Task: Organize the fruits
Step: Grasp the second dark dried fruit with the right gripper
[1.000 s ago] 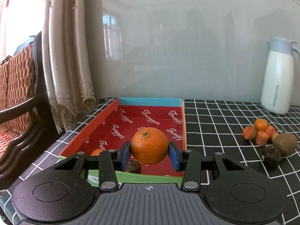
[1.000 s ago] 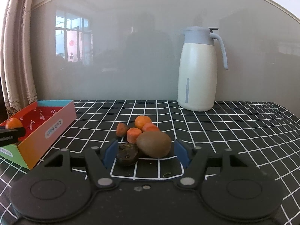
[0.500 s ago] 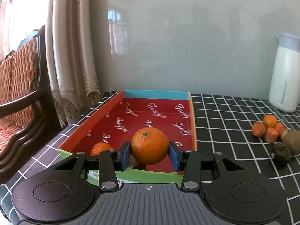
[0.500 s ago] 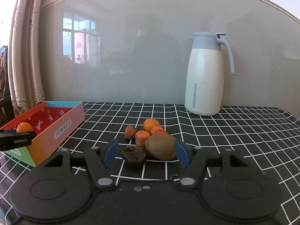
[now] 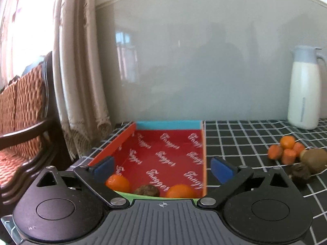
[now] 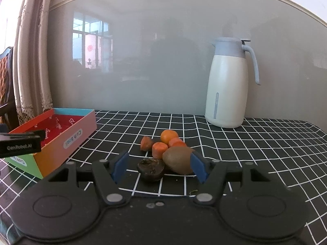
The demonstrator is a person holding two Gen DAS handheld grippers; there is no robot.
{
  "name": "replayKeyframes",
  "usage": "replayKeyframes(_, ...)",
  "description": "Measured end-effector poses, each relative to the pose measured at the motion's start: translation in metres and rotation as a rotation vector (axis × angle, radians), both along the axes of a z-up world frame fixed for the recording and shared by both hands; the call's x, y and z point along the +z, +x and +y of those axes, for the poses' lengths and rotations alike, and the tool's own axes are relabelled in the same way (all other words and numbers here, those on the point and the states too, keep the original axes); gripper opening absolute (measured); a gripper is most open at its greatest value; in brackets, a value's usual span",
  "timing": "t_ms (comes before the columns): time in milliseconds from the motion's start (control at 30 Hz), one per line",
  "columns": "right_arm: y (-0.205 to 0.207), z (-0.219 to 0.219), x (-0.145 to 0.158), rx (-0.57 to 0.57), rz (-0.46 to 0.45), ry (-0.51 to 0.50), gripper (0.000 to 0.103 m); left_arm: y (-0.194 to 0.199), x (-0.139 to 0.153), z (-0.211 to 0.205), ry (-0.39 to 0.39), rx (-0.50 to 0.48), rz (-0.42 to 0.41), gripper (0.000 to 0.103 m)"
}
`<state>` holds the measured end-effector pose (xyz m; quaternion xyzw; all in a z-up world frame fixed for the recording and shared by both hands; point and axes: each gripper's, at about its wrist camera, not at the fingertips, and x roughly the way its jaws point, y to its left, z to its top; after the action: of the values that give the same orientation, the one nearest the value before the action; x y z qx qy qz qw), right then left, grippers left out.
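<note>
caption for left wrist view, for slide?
Left tongs opening above the red box, nothing between them; two oranges inside.

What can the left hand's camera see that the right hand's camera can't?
Only the left wrist view looks down into the box: two oranges and a dark brown fruit on its red floor. The left gripper is opening above them, with nothing between its pads.

Only the right wrist view shows the right gripper, open around the dark fruit and kiwi, and the box's pink outer wall.

Both show the box, jug, carrot pieces, small orange and checked tablecloth.
</note>
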<state>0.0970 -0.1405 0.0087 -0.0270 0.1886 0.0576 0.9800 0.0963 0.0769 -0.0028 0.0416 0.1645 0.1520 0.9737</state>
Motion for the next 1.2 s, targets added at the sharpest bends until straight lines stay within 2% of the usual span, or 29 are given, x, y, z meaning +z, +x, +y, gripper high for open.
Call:
replayKeyframes(167, -0.001, -0.001, -0.001, 0.003, 0.002, -0.010, 0.066, -0.022, 0.011, -0.016, 0.012, -0.051, -0.053, 0.103)
replayKeyframes(333, -0.003, -0.003, -0.001, 0.004, 0.000, -0.022, 0.071, -0.042, 0.018, -0.029, 0.034, -0.082, -0.100, 0.103)
replayKeyframes(433, -0.003, -0.004, 0.000, 0.005, 0.001, -0.025, 0.072, -0.047, 0.020, -0.032, 0.042, -0.090, -0.103, 0.103)
replayKeyframes(533, -0.002, -0.005, -0.001, 0.011, 0.011, -0.030, 0.076, -0.049, 0.019, -0.031, 0.049, -0.086, -0.098, 0.103)
replayKeyframes(700, -0.002, 0.000, -0.004, 0.032, 0.022, -0.048, 0.077, -0.056, 0.020, -0.029, 0.044, -0.080, -0.108, 0.103)
replayKeyframes(1033, 0.010, 0.024, -0.015, 0.089, 0.057, -0.099, 0.078, -0.059, 0.019, -0.011, 0.035, -0.047, -0.131, 0.103)
replayKeyframes(1200, 0.027, 0.029, -0.024, 0.072, 0.105, -0.112, 0.076, -0.051, 0.017, 0.008, 0.030, -0.003, -0.126, 0.103)
